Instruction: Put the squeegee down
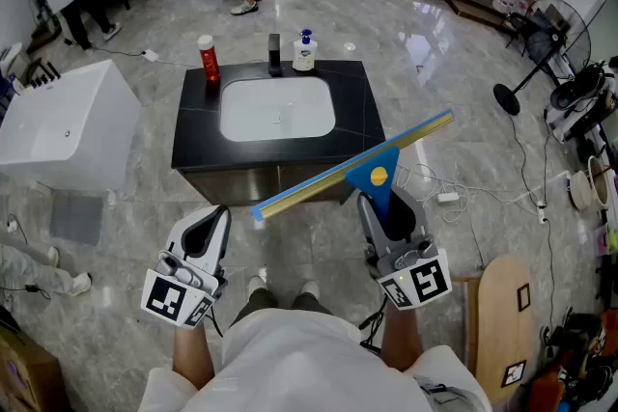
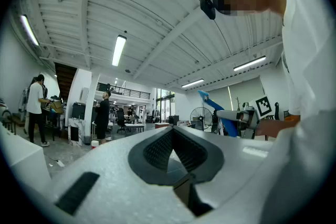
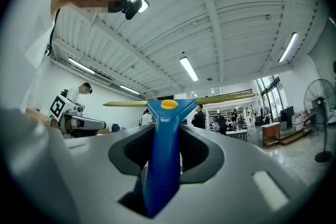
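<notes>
Squeegee first: it sits clamped in your right gripper. In the right gripper view the blue handle runs straight out between the two jaws, which press on it from either side. The yellow spot and the long blade cross just beyond the jaw tips. From the head view, the blade stretches to both sides of that gripper. One end slants toward your left gripper and stops ahead of its tips, apart from them. The other end reaches out past the right gripper's far side.

Your left gripper is held beside the right one, well apart from it. Its jaw tips meet, with nothing between them.

Ahead of both grippers stands a black counter with a white basin set in it. A red bottle and a soap bottle stand at its far edge. The squeegee touches none of these.
</notes>
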`<action>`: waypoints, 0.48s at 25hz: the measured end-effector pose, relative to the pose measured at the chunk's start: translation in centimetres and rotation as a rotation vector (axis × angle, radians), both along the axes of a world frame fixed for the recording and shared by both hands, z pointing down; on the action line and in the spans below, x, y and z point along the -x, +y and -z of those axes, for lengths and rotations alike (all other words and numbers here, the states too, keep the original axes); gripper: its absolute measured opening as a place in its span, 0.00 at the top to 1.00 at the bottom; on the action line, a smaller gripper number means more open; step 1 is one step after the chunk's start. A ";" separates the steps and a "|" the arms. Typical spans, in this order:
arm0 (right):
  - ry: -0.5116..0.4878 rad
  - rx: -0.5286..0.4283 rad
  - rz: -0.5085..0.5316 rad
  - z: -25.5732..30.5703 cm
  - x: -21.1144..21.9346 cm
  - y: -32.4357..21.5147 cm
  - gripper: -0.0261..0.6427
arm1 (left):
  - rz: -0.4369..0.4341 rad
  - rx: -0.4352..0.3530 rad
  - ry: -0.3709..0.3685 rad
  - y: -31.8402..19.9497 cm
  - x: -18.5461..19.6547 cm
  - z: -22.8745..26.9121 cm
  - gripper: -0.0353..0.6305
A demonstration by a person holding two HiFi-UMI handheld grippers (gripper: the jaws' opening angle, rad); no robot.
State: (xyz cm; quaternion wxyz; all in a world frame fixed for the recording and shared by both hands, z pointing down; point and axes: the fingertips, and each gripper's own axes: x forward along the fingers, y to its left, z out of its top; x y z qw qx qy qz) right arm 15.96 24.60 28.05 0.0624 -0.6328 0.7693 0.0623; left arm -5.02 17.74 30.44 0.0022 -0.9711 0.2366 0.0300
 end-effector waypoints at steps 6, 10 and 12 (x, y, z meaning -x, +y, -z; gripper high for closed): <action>0.005 0.003 0.004 0.0 0.2 0.2 0.74 | 0.007 -0.008 -0.002 0.2 0.1 0.2 0.94; 0.007 0.001 0.008 0.1 0.5 0.2 0.74 | 0.002 -0.010 -0.004 0.4 0.2 0.3 0.94; 0.007 0.001 0.013 0.2 0.7 0.1 0.74 | 0.002 -0.011 -0.006 0.4 0.3 0.3 0.94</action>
